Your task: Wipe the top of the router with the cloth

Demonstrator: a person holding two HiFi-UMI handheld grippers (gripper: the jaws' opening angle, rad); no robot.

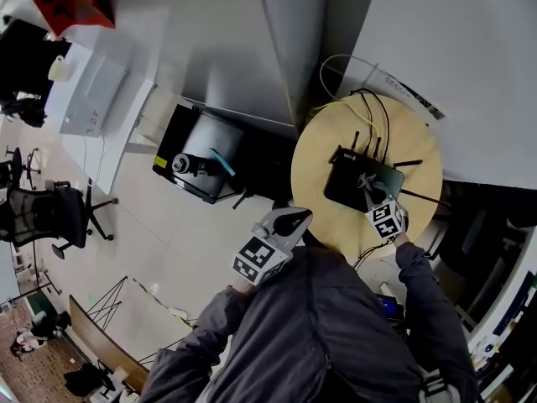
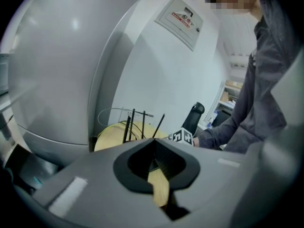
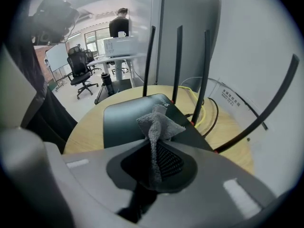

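A black router (image 1: pixel 361 183) with several upright antennas lies on a round wooden table (image 1: pixel 315 175). My right gripper (image 1: pixel 373 196) hovers over the router's near edge, shut on a grey cloth (image 1: pixel 367 181). In the right gripper view the cloth (image 3: pixel 159 122) sticks up bunched from the shut right gripper (image 3: pixel 159 160), just above the router's top (image 3: pixel 123 120). My left gripper (image 1: pixel 294 219) hangs off the table's left edge over the floor, shut and holding nothing. The left gripper view looks past the left gripper (image 2: pixel 159 175) to the antennas (image 2: pixel 135 125) and the table (image 2: pixel 111 139).
Yellow and black cables (image 1: pixel 365 112) lie behind the router, by a white wall. A black open box (image 1: pixel 201 154) stands on the floor left of the table. An office chair (image 1: pixel 50 212) is far left. A person (image 3: pixel 119 20) stands far off by a desk.
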